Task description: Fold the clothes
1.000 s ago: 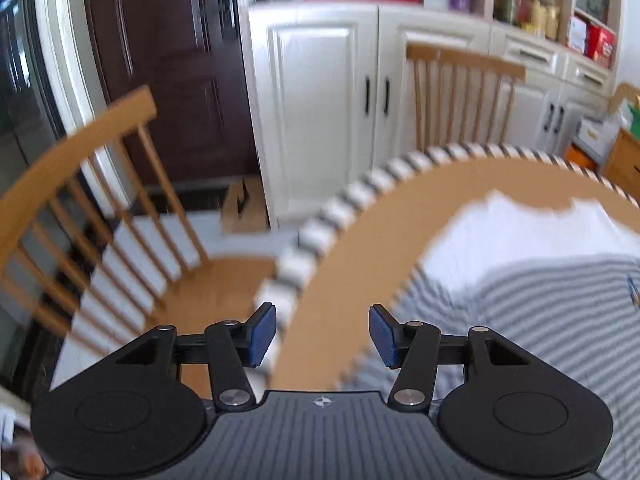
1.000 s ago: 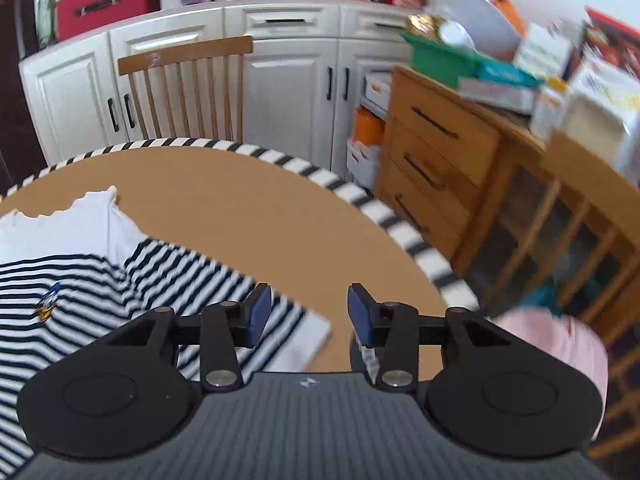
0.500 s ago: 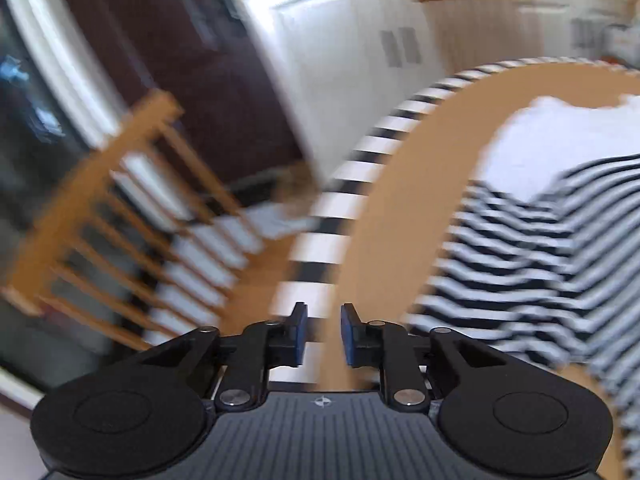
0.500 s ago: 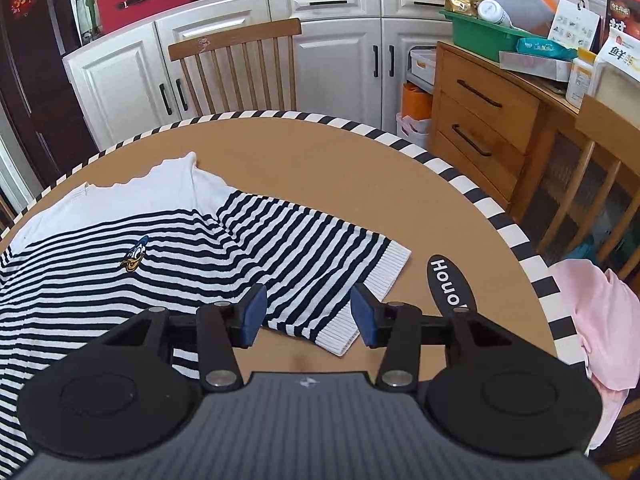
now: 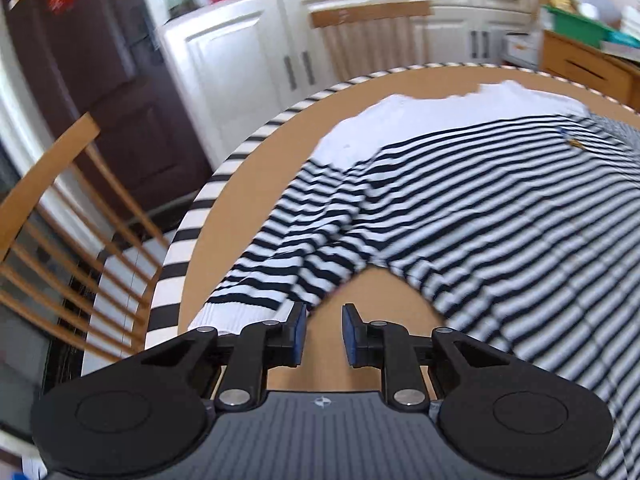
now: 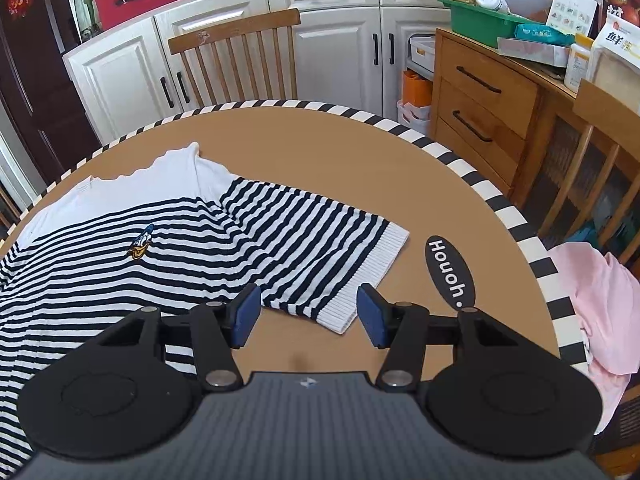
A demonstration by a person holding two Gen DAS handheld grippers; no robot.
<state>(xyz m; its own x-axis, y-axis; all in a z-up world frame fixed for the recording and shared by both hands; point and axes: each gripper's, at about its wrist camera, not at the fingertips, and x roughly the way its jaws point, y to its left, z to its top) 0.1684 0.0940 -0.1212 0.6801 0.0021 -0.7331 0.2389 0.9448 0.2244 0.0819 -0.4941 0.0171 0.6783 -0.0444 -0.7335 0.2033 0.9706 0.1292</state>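
A navy-and-white striped sweater (image 6: 168, 248) with a white collar and a small duck patch lies flat on the round brown table (image 6: 320, 148). It also shows in the left wrist view (image 5: 500, 216). My left gripper (image 5: 323, 334) is open with a narrow gap, empty, just short of the left sleeve cuff (image 5: 236, 314). My right gripper (image 6: 308, 314) is wide open and empty, hovering just before the right sleeve's white cuff (image 6: 368, 276).
The table has a black-and-white striped rim (image 6: 500, 208) and a black oval label (image 6: 450, 272). Wooden chairs stand at the far side (image 6: 236, 64), the left (image 5: 60, 216) and the right (image 6: 600, 168). A pink garment (image 6: 592, 304) lies on the right chair. White cabinets and a wooden dresser (image 6: 488, 112) stand behind.
My left gripper swung right from the chair and table edge toward the left sleeve; its jaws narrowed, then reopened slightly. My right gripper pulled back over the right sleeve and stayed open.
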